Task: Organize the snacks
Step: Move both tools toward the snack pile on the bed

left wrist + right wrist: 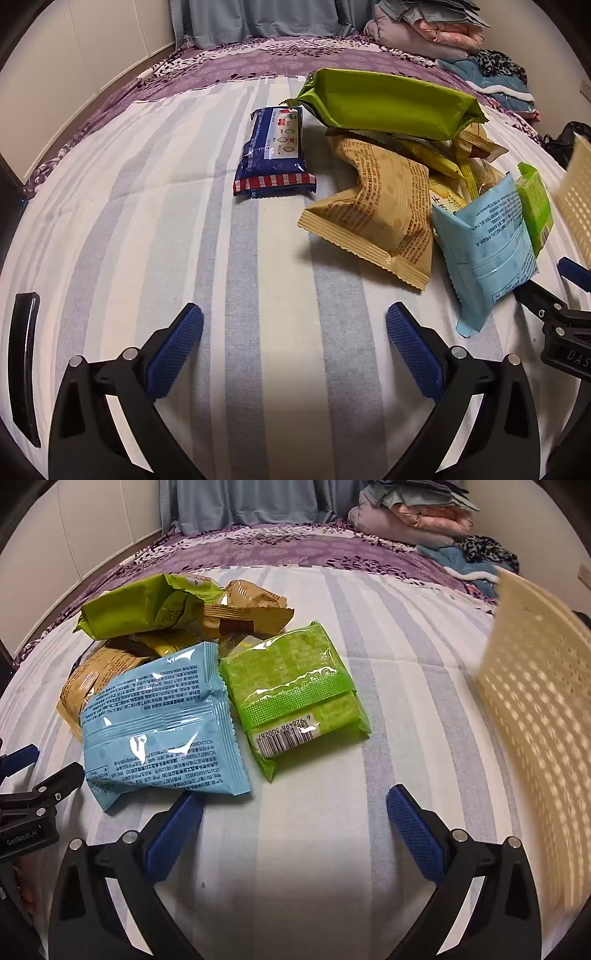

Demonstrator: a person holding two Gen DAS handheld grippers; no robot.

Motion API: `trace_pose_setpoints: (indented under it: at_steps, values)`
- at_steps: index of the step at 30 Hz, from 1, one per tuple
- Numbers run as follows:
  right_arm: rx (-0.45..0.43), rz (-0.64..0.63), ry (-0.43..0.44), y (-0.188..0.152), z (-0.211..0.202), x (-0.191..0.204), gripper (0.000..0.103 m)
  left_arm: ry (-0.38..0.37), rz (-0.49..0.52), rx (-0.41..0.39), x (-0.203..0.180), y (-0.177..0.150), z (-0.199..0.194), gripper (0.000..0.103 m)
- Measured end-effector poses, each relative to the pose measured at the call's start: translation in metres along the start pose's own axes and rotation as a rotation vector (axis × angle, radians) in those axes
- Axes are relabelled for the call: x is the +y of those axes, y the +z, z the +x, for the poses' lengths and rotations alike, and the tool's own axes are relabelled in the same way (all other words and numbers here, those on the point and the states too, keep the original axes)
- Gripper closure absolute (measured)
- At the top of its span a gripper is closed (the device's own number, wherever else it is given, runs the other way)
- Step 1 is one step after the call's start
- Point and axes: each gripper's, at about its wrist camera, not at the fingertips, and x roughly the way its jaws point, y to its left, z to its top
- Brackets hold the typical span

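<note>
Striped cloth in pale blue, grey and cream covered the bed, and the snacks lay on it in a loose heap. From the left wrist view, the left tool hung released over bare cloth, its blue pads spread wide with nothing between them. A dark blue packet with a red-and-white checked end lay alone toward 12 o'clock, just apart from the heap. At 1 o'clock a long olive-green bag rested on top of a crumpled tan packet and some smaller yellow wrappers. A light blue packet leaned against the tan one at 3 o'clock, and the tip of the right tool showed just beside it.

From the right wrist view, the right tool was also released and empty, its left pad close to the corner of the light blue packet. A bright green packet, barcode side up, lay at 12 o'clock, touching the light blue one. A cream perforated basket stood tilted at 3 o'clock, apart from the snacks. Folded bedding was stacked at the far end of the bed.
</note>
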Motion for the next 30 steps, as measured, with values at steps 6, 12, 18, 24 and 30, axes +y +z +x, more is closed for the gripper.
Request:
trace_pose_setpoints:
  at_steps: [6, 12, 18, 24, 30]
  values:
    - [0.002, 0.002, 0.003, 0.0001, -0.0004, -0.0002, 0.005, -0.004, -0.003, -0.001, 0.0, 0.0, -0.0004, 0.002]
    - [0.0, 0.005, 0.009, -0.0039, -0.0023, -0.0012, 0.005, -0.007, -0.004, -0.003, 0.0003, -0.0009, -0.0013, 0.002]
    - [0.002, 0.003, 0.004, -0.0005, -0.0011, 0.0004, 0.005, -0.004, -0.003, -0.004, -0.0011, -0.0005, 0.0001, 0.002]
    - [0.002, 0.002, 0.003, -0.001, -0.0022, 0.0015, 0.005, -0.002, -0.001, -0.004, -0.0015, 0.0001, -0.0003, 0.002]
    - [0.001, 0.002, 0.001, 0.0007, 0.0, 0.0, 0.005, -0.003, -0.002, -0.004, -0.0012, -0.0002, -0.0001, 0.002]
